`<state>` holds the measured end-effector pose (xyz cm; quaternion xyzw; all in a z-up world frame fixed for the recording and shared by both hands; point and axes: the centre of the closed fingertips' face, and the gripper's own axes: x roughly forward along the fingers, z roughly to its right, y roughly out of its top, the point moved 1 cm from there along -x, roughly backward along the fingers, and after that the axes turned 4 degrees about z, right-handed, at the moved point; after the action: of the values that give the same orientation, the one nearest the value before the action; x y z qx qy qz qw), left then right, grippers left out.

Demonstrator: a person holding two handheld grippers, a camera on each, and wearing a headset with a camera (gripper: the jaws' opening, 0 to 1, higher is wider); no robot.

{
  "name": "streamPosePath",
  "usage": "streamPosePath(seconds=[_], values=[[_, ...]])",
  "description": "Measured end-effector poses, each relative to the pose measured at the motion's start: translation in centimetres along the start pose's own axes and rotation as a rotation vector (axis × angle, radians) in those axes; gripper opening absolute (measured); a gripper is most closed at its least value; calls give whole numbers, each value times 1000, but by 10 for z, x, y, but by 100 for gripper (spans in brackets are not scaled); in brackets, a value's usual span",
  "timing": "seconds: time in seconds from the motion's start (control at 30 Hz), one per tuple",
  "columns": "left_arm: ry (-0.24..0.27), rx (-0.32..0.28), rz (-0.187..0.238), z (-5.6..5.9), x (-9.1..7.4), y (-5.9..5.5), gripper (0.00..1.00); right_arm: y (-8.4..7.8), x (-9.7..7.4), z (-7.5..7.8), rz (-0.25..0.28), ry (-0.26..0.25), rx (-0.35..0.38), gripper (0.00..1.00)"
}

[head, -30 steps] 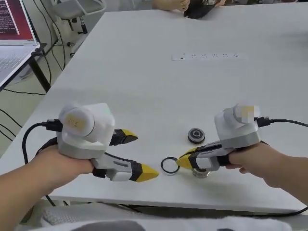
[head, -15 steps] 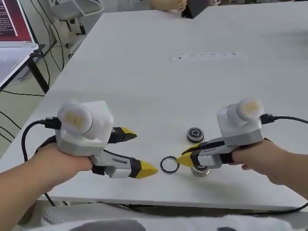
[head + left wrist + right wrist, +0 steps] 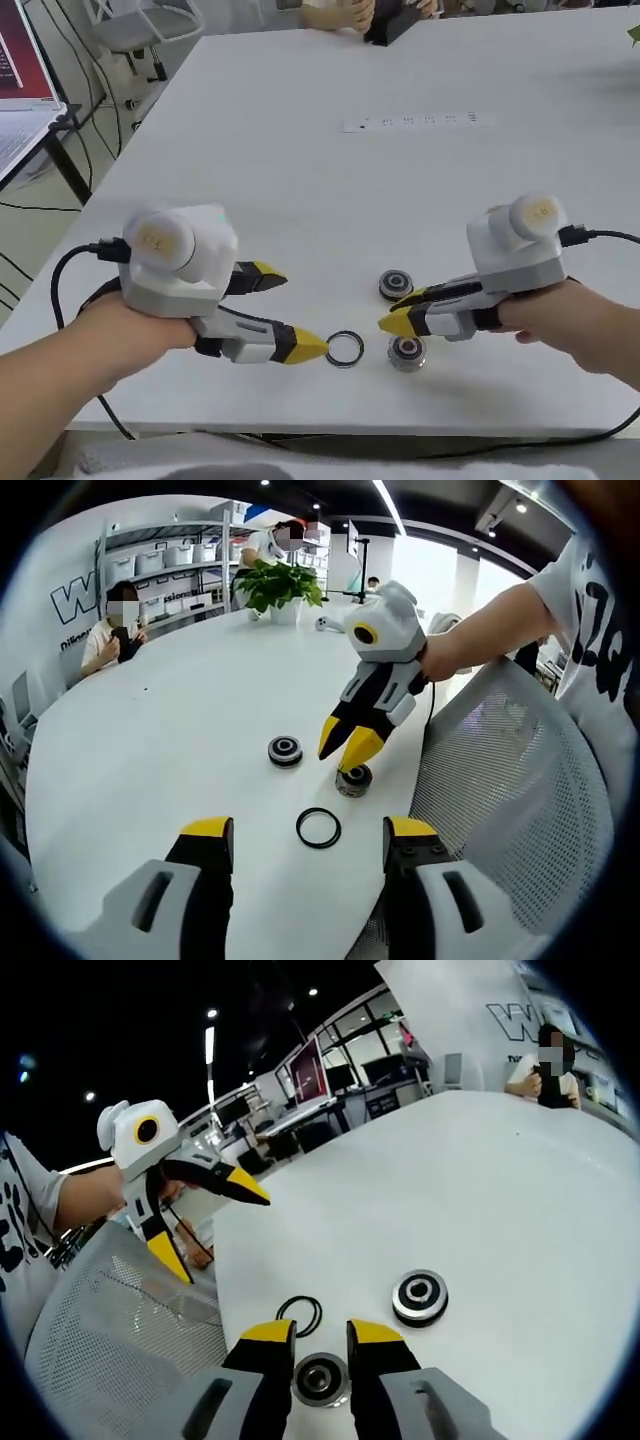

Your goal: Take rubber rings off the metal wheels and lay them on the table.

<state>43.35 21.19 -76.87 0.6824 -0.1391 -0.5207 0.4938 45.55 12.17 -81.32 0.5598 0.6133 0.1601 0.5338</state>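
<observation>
The shelving at the far wall in the left gripper view is holding pale storage bins (image 3: pixel 150 565); what is lying inside them cannot be told. A leafy plant (image 3: pixel 280 583) is standing at the far end of the white table (image 3: pixel 300 180), though its pot is too small to make out.

On the near part of the table, one black rubber ring (image 3: pixel 329 349) is lying flat and loose. Just beside it a metal wheel (image 3: pixel 406 353) is sitting with its rim showing bare and silvery. A second wheel (image 3: pixel 396 284) is resting a little farther back, apart from both, and it is wearing a dark band around its outside.

The left gripper (image 3: pixel 288 312) is hovering with its yellow-tipped jaws spread wide, holding nothing. The loose ring is lying on the table just ahead of its lower tip.

The right gripper (image 3: pixel 396 315) is hanging just above the bare wheel. Its jaws are showing only a narrow gap and are clamping nothing. In the right gripper view the wheel is showing through that gap.

A white power strip (image 3: pixel 418 122) is lying well beyond on the tabletop. A mesh chair back (image 3: pixel 490 780) is standing at the near edge of the table, beside the person's arm.
</observation>
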Motion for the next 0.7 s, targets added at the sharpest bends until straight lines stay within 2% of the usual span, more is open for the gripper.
streamPosePath(seconds=[0.2,0.7], values=[[-10,4,2,-3,6,4,56,4,-9,10,17,-30,-1,19],[-19,-42,33,-16,20,20,52,9,-20,33,38,-98,-52,22]])
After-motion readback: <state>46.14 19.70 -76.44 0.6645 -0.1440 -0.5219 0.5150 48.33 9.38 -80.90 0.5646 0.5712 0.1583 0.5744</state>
